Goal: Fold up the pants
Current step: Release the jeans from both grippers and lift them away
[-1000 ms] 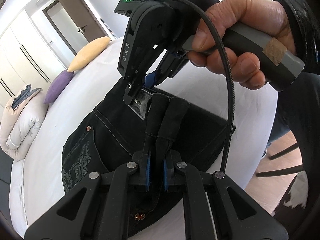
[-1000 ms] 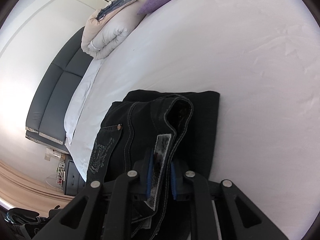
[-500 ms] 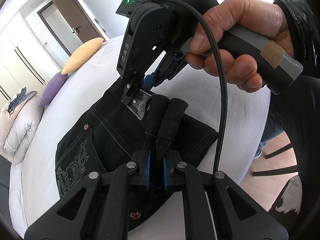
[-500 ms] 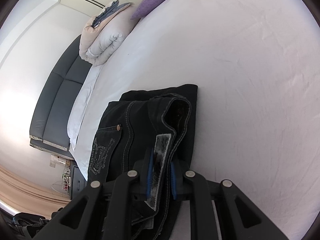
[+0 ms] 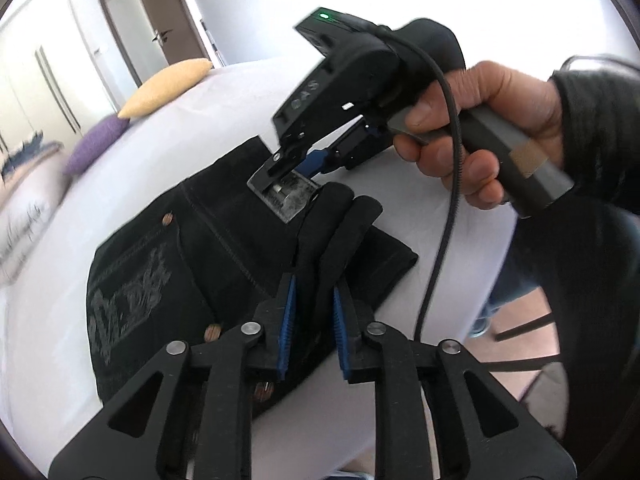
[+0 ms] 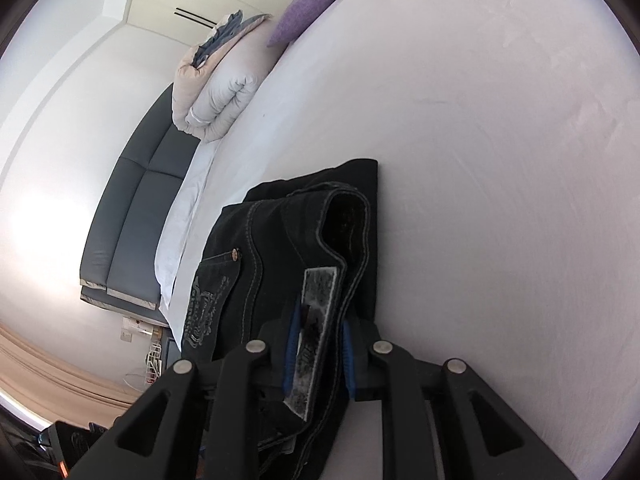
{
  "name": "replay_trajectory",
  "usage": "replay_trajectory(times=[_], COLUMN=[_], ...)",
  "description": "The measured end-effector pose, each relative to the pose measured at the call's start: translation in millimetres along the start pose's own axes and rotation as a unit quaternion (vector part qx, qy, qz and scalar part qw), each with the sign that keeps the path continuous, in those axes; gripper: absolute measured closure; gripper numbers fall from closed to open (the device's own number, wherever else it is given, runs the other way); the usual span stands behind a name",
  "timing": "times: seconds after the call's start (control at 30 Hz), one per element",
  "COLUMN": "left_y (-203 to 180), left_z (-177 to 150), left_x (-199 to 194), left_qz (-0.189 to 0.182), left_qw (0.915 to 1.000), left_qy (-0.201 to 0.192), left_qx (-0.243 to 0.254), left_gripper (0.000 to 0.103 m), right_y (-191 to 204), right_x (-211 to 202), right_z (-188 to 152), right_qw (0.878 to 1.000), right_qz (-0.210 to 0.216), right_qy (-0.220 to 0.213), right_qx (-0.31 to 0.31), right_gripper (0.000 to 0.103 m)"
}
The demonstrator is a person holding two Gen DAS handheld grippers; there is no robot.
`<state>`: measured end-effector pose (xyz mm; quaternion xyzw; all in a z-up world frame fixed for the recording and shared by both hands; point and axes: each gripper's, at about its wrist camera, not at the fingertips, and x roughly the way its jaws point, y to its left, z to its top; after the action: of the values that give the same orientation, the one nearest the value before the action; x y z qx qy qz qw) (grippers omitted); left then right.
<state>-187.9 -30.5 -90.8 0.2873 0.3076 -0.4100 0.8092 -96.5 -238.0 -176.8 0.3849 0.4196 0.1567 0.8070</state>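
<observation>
Black jeans (image 5: 160, 260) lie folded on the white bed (image 5: 240, 100), back pocket up. My left gripper (image 5: 314, 300) points down at the near edge; its jaws are opening, with a black fold of the jeans still between the blue pads (image 5: 287, 320) but no longer squeezed. A hand (image 5: 480, 128) holds my right gripper (image 5: 298, 162) at the grey waistband label (image 5: 288, 196). In the right wrist view the jeans (image 6: 280, 232) run away from my right gripper (image 6: 320, 320). Its jaws are starting to open, and the pads still touch the waistband and label (image 6: 316, 300).
A yellow pillow (image 5: 168, 88) and a purple pillow (image 5: 96, 144) lie at the far end of the bed. A rolled duvet (image 6: 216, 92) sits by the dark padded headboard (image 6: 132, 220). A brown door (image 5: 168, 12) is behind. Chair legs (image 5: 520, 328) stand on the floor beside the bed.
My left jaws have spread apart around the black fold. The right gripper has tilted and shifted right in the left wrist view. The jeans have sunk closer to the bed.
</observation>
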Motion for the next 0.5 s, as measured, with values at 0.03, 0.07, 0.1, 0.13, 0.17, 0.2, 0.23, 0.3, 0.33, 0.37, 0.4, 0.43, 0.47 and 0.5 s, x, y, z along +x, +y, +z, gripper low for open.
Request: replay_trajectory(times=[0.03, 0.07, 0.1, 0.13, 0.17, 0.2, 0.23, 0.3, 0.33, 0.37, 0.4, 0.43, 0.47, 0.5], left_y=[6, 15, 24, 33, 46, 63, 78, 119, 142, 162, 188, 208, 227, 244], left_z=[-3, -8, -13, -18, -23, -26, -28, -30, -29, -29, -29, -30, -29, -27], left_x=[-7, -16, -23, -30, -39, -49, -57, -66, -66, -64, -59, -51, -40, -26], left_qz=[-0.008, -0.017, -0.022, -0.026, -0.031, -0.037, -0.039, -0.038, -0.046, -0.058, -0.079, -0.097, -0.107, -0.118], left_qw=[0.9999, 0.9994, 0.9987, 0.9977, 0.9960, 0.9933, 0.9909, 0.9838, 0.9781, 0.9712, 0.9593, 0.9495, 0.9425, 0.9374], left_qy=[-0.003, -0.009, -0.016, -0.021, -0.028, -0.040, -0.051, -0.061, -0.062, -0.067, -0.074, -0.074, -0.068, -0.057], left_qx=[-0.012, -0.028, -0.043, -0.059, -0.079, -0.101, -0.118, -0.164, -0.193, -0.221, -0.261, -0.289, -0.309, -0.323], left_gripper=[0.076, 0.074, 0.072, 0.059, 0.049, 0.037, 0.036, 0.036, 0.036, 0.036, 0.036, 0.036, 0.037, 0.049], right_y=[1, 2, 2, 2, 1, 1, 0, -2, 0, 5, 10, 20, 30, 39], right_x=[-2, -4, -7, -11, -17, -23, -32, -47, -54, -59, -60, -59, -54, -47], right_z=[0, -1, -2, -3, -4, -6, -7, -8, -9, -10, -10, -10, -9, -8], right_qw=[1.000, 1.000, 1.000, 1.000, 1.000, 0.999, 0.999, 0.998, 0.997, 0.997, 0.997, 0.997, 0.998, 0.999], right_qz=[-0.003, -0.005, -0.006, -0.006, -0.012, -0.026, -0.032, -0.019, -0.008, 0.005, 0.016, 0.026, 0.027, 0.025], right_qy=[-0.001, -0.001, -0.002, -0.005, -0.009, -0.015, -0.026, -0.043, -0.054, -0.060, -0.061, -0.058, -0.051, -0.042], right_qx=[0.001, 0.003, 0.006, 0.011, 0.016, 0.022, 0.028, 0.044, 0.048, 0.048, 0.045, 0.033, 0.020, 0.008], right_gripper=[0.080, 0.077, 0.076, 0.073, 0.067, 0.062, 0.059, 0.057, 0.057, 0.057, 0.058, 0.063, 0.072, 0.075])
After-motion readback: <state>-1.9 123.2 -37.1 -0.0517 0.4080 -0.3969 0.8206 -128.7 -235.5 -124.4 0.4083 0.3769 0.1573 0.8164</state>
